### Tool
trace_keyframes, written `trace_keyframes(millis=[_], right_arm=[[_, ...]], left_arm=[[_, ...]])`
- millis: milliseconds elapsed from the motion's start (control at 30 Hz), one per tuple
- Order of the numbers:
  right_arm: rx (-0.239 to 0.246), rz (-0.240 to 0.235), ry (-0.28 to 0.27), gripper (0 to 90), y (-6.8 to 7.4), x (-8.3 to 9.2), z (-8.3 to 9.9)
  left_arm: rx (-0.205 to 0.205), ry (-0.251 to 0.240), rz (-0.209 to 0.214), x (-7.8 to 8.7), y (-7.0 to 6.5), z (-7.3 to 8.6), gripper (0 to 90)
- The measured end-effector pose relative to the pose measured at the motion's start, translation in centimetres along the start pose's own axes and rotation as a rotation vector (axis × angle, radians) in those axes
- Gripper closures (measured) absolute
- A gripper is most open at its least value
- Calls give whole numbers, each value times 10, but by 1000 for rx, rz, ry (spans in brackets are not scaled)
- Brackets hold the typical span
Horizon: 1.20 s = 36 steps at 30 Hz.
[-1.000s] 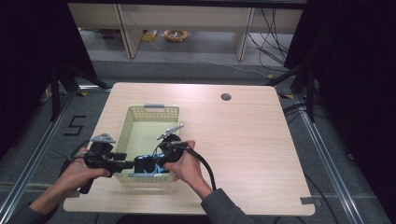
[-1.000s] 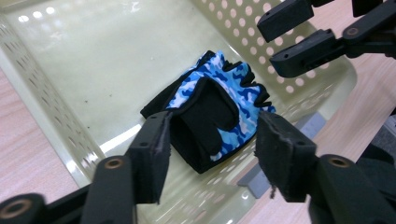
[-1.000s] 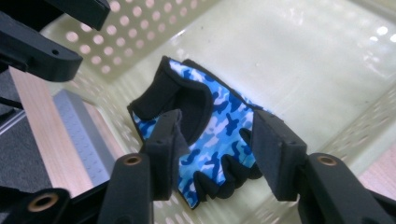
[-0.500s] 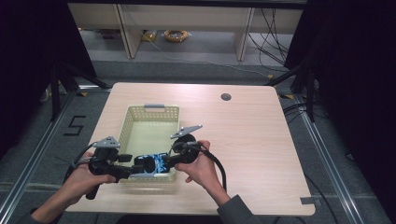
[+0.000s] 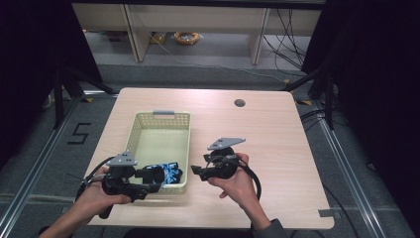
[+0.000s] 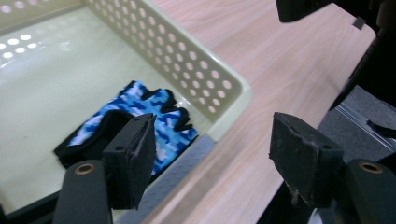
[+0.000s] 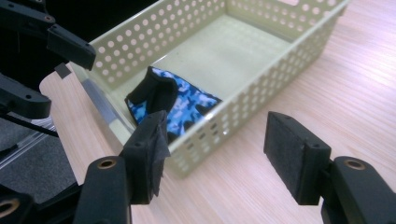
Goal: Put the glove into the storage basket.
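Glove [image 6: 140, 112] lies in basket [image 5: 143, 126]; left gripper [image 6: 210, 154] and right gripper [image 7: 219, 154], jaws just spreading, hold nothing.

The right hand-held gripper [image 7: 217, 156] has just been opening its jaws, nothing between them, over the wooden desk [image 7: 327, 88]. Beyond lies a blue camouflage glove [image 7: 180, 105] in a perforated cream basket [image 7: 261, 100], with the left hand-held gripper [image 7: 60, 70] behind

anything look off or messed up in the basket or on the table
Nothing much stands out. The blue camouflage glove lies crumpled in the near corner of the cream basket, its black cuff folded up rather than flat. The basket sits squarely on the table. One small oddity: the pad on the left gripper's jaw looks frayed at its edges.
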State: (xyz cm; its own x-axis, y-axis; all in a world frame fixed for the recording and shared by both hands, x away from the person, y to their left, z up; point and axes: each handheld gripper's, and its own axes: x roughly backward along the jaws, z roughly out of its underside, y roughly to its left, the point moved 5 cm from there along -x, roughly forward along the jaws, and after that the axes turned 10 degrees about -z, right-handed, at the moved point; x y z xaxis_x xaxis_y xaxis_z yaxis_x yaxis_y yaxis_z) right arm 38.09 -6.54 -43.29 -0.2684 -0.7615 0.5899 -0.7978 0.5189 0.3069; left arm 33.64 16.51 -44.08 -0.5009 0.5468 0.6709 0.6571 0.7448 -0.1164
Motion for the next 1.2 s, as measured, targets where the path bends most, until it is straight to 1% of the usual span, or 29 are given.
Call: trace_keyframes(millis=[33,67,100,133,167,233,267,400,467,500,533,600,633,667,700,733,800,833,867,900,933,967,1000,1033,1067,1100,1133,1167,1200], right_arm=[[14,-8,-13,405,-2,3,2],[1,8,-12,402,-2,8,4],[3,11,-21,400,-3,12,6],[-9,7,-23,395,-2,16,9],[5,15,-26,390,-4,19,11],[-4,27,-32,381,-6,27,17],[-8,21,-42,378,-6,29,19],[-37,31,-48,369,-9,40,32],[-32,42,-54,365,-12,44,37],[-45,37,-60,363,-11,45,39],[-29,37,-67,363,-14,47,42],[-50,47,-61,363,-15,50,48],[-44,43,-67,363,-16,50,51],[-52,50,-58,362,-17,52,54],[-74,52,-57,362,-16,53,57],[-50,66,-62,362,-19,54,60],[-70,64,-60,362,-19,54,64],[-74,55,-64,361,-19,53,66],[-73,52,-62,359,-19,54,68],[-44,54,-64,357,-21,54,69],[-49,49,-63,356,-21,54,71],[-50,64,-60,350,-21,56,73],[-45,52,-70,344,-21,55,74],[-79,53,-66,342,-18,56,77],[-58,51,-69,337,-19,56,78],[-63,64,-67,328,-19,57,80],[-70,51,-69,325,-19,56,83],[-41,53,-72,324,-22,56,84],[-68,58,-73,322,-20,56,87]], left_arm=[[7,-6,0,-1,-4,0,313],[-2,-9,13,-1,-6,0,312],[-10,-11,18,-1,-8,0,312],[-5,-16,23,-1,-11,0,311],[-10,-18,29,-2,-14,0,309],[-11,-27,34,-3,-18,1,306],[-24,-22,40,-4,-19,2,305],[-25,-31,57,-8,-27,5,301],[-29,-29,55,-12,-31,8,301],[-42,-24,59,-13,-31,9,301],[-8,-28,63,-15,-34,11,301],[-10,-24,77,-18,-37,13,301],[-23,-32,75,-19,-37,14,301],[-12,-33,94,-20,-40,15,301],[-11,-34,93,-21,-41,16,301],[2,-33,93,-22,-43,17,301],[-14,-39,98,-25,-46,19,301],[-10,-35,98,-26,-47,20,301],[-18,-36,98,-27,-48,21,300],[-25,-42,107,-29,-50,22,300],[-23,-46,109,-30,-51,22,298],[-14,-52,112,-32,-52,23,297],[-18,-47,103,-32,-53,25,295],[-28,-50,106,-34,-53,25,287],[-12,-49,103,-35,-55,27,281],[-21,-47,101,-36,-54,28,276],[-23,-51,98,-37,-55,29,274],[-15,-59,111,-39,-56,30,272],[-19,-56,106,-39,-58,32,269]])
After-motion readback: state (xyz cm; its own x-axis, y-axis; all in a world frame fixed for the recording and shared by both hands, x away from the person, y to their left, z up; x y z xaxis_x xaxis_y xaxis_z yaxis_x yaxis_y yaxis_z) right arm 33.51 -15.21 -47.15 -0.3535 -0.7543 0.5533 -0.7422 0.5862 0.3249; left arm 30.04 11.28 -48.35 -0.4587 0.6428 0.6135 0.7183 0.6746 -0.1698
